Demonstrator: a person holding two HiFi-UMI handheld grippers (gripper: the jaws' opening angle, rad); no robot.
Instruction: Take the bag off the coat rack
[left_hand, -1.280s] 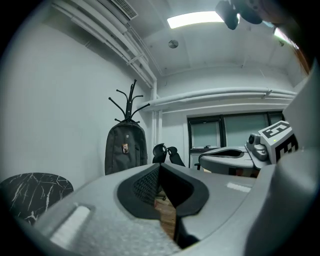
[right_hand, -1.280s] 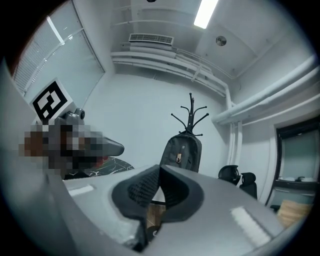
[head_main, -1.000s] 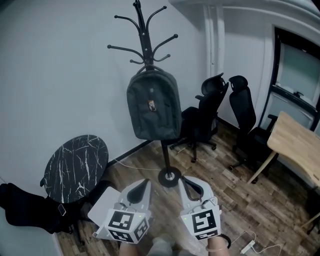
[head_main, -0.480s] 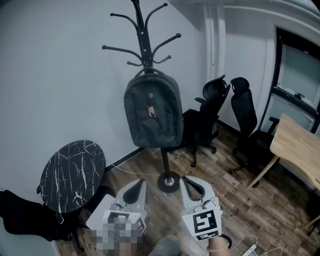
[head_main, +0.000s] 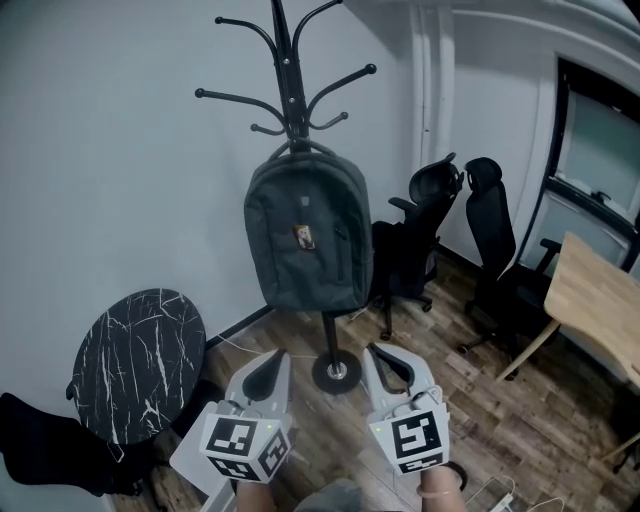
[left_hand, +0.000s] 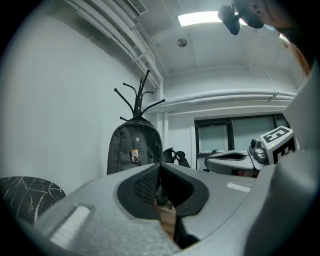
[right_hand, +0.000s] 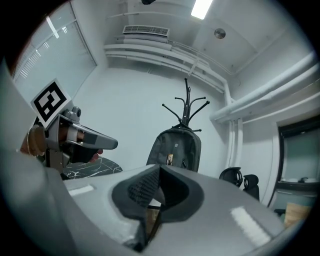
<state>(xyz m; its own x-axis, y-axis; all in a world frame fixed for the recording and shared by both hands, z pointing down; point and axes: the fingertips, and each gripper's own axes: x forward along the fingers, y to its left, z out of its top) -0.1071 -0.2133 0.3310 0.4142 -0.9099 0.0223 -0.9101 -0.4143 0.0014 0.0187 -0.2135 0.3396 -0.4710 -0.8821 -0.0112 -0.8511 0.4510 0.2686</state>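
A dark grey backpack (head_main: 308, 235) hangs by its top loop from a black coat rack (head_main: 287, 70) that stands against the white wall. It also shows in the left gripper view (left_hand: 134, 152) and the right gripper view (right_hand: 176, 148). Both grippers are held low in front of the rack's round base (head_main: 336, 374), well short of the bag. My left gripper (head_main: 276, 358) is shut with nothing in it. My right gripper (head_main: 379, 352) is shut and empty too.
A round black marble-look table (head_main: 135, 363) stands to the left, with dark bags (head_main: 45, 445) on the floor beside it. Two black office chairs (head_main: 418, 240) stand right of the rack. A wooden table (head_main: 598, 305) sits at the far right. A cable runs along the wooden floor.
The view has drawn slightly nearer to the rack and the bag looks a little larger. Both grippers stay shut and low.
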